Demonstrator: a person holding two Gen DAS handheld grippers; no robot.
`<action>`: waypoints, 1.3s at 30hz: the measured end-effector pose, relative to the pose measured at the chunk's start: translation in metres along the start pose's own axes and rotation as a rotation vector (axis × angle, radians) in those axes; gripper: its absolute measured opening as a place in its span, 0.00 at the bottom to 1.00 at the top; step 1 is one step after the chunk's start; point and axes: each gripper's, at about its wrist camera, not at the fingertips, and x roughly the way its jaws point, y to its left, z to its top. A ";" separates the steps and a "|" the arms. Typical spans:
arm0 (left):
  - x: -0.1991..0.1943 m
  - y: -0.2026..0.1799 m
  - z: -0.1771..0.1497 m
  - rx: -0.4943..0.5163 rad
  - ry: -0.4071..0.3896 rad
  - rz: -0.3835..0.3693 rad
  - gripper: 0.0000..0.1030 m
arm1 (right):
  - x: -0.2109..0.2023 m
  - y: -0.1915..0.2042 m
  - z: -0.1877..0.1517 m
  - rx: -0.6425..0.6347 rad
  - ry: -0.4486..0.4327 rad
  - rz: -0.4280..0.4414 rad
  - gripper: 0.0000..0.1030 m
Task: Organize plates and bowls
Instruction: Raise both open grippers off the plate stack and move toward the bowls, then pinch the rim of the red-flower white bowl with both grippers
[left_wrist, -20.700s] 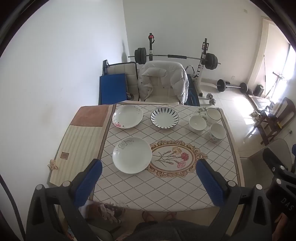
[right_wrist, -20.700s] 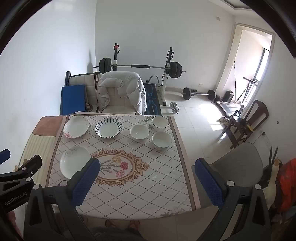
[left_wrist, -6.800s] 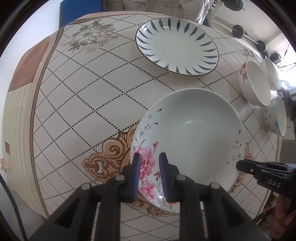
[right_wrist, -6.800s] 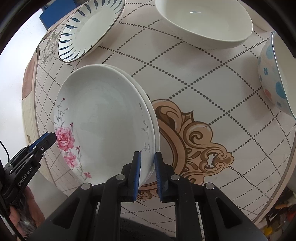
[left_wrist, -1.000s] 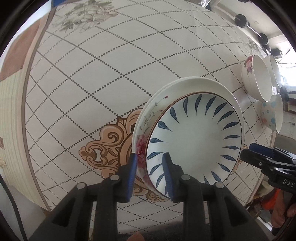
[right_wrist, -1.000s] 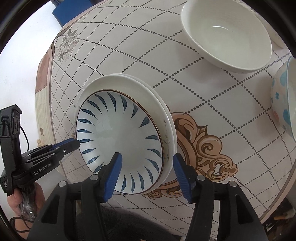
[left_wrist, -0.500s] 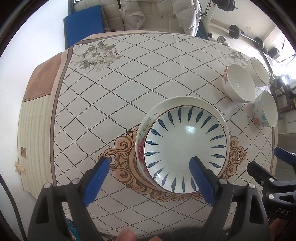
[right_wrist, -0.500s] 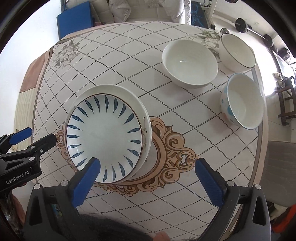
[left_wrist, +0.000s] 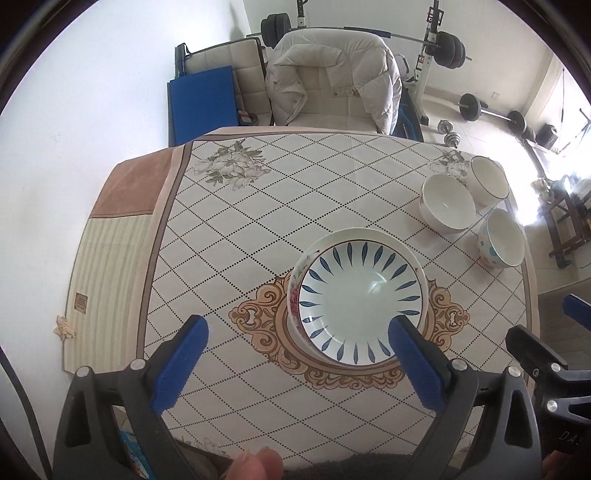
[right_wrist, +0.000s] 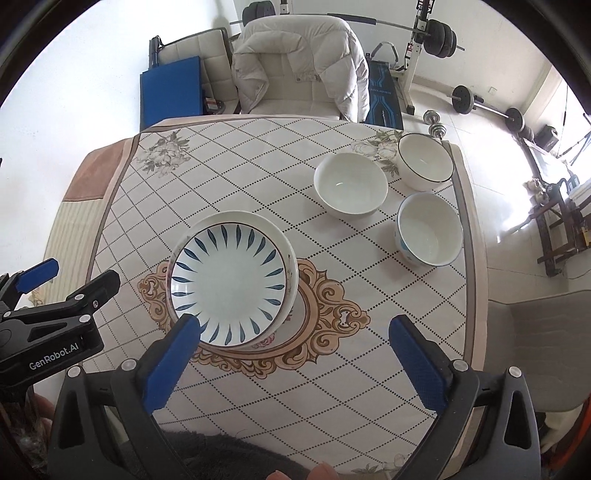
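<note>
Plates stacked on bench.
Left gripper jaws are opening, empty; right gripper jaws are standing wide over blue-striped plate.

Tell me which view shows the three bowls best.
The right wrist view: the three bowls sit nearer its middle, all interiors open to view. The left wrist view crowds the same bowls toward its right edge, smaller and partly washed out.

The left gripper hangs above the stacked plates, pointing steeply down, its jaws opening wide with nothing pressed between the blue pads. The right gripper hangs over the same stack's near right side, jaws spread fully and empty. Fingertips show at the lower edge, below the stack.
</note>
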 end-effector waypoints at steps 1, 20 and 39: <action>-0.005 0.001 -0.002 -0.003 -0.005 -0.004 0.97 | -0.008 0.002 -0.003 -0.005 -0.016 -0.007 1.00; -0.041 0.008 -0.024 0.056 -0.112 -0.074 0.98 | -0.070 -0.004 -0.041 0.146 -0.122 0.014 1.00; 0.086 -0.170 0.100 -0.060 0.187 -0.283 0.65 | 0.074 -0.260 0.022 0.406 0.092 0.120 1.00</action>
